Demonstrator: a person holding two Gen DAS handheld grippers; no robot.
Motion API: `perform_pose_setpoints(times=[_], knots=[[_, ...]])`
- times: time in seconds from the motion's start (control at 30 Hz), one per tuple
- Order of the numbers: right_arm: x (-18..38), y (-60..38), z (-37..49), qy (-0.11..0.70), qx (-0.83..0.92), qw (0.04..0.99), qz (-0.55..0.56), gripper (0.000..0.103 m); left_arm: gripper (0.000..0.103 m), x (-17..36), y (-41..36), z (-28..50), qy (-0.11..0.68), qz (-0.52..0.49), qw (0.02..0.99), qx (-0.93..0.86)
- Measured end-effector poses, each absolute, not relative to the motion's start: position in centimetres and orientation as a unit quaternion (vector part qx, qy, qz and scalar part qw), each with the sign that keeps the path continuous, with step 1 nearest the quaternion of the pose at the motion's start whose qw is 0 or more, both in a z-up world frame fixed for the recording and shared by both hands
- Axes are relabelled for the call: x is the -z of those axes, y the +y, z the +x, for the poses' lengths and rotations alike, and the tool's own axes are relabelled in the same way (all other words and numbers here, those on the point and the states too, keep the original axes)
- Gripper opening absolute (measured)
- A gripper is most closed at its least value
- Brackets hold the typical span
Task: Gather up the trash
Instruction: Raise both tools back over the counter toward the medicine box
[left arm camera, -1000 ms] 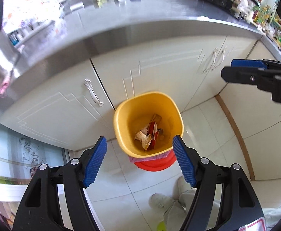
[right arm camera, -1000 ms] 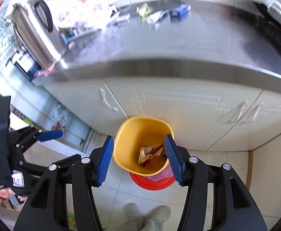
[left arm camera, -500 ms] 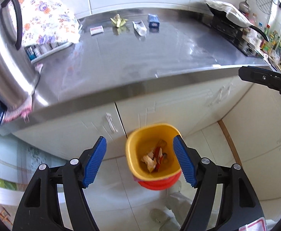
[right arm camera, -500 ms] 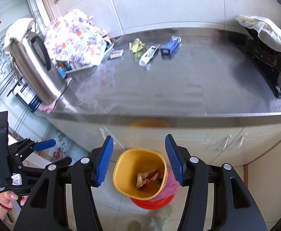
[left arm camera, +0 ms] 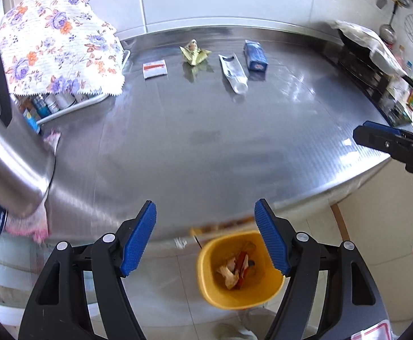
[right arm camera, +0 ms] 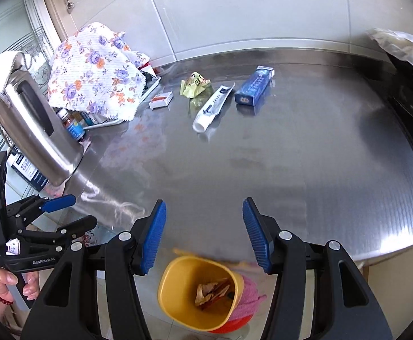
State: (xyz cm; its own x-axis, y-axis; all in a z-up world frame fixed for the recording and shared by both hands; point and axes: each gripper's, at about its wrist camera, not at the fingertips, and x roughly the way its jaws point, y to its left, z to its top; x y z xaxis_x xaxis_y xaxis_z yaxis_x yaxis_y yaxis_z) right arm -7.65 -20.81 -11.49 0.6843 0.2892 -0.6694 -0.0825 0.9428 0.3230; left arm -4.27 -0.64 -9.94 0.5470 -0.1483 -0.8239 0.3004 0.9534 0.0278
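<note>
Trash lies at the back of the steel counter (left arm camera: 206,141): a small white and red box (left arm camera: 155,68), a crumpled yellow wrapper (left arm camera: 193,52), a white tube (left arm camera: 233,72) and a blue carton (left arm camera: 255,55). They also show in the right wrist view: the box (right arm camera: 161,99), the wrapper (right arm camera: 194,85), the tube (right arm camera: 212,107), the carton (right arm camera: 253,86). A yellow bin (left arm camera: 239,272) with scraps stands on the floor below the counter edge, also in the right wrist view (right arm camera: 199,291). My left gripper (left arm camera: 206,238) and right gripper (right arm camera: 205,233) are both open and empty, held above the counter's front edge.
A steel kettle (right arm camera: 33,130) stands at the left. A floral cloth (left arm camera: 56,45) covers a tray of small bottles. A dark stove with a covered pan (left arm camera: 368,53) is at the right. A pink cloth (right arm camera: 247,297) hangs beside the bin.
Both grippers have risen from above the bin at floor level to above the counter edge. The trash at the back of the counter has come into fuller view. Both stay open.
</note>
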Motion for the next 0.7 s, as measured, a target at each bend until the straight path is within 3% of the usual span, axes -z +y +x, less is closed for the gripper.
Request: perform_pose_setpoints(times=[0.7], knots=[[13.7,-17.9,7.7,0.403,-0.053,0.898,0.170,0.057,0.073,10.3,0.7,17.8,0.457,0.091,0.872,0.150]])
